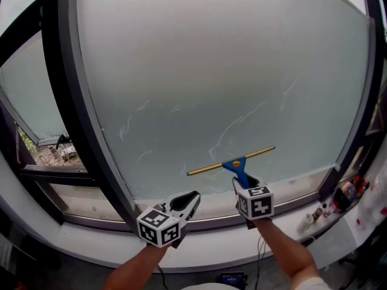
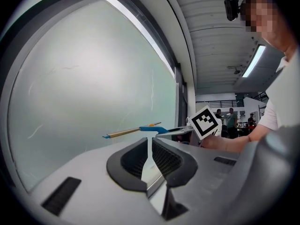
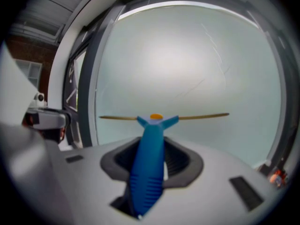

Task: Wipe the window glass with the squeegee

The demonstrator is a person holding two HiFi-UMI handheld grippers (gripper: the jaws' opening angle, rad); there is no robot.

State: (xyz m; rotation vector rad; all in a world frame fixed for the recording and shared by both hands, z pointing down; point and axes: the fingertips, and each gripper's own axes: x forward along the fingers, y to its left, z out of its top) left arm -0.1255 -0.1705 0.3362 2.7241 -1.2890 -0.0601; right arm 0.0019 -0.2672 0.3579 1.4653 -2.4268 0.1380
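Right gripper [image 1: 244,185] clamped on the blue handle of the squeegee [image 1: 231,161], its brass blade lying across the lower part of the window glass [image 1: 211,71], tilted up to the right, left gripper [image 1: 190,199] just below the glass, jaws together, holding nothing

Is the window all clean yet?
Not yet. The right gripper already grips the squeegee, with its blade low on the window glass. White streaks show higher up, so most wiping seems left. The left gripper is shut and empty.
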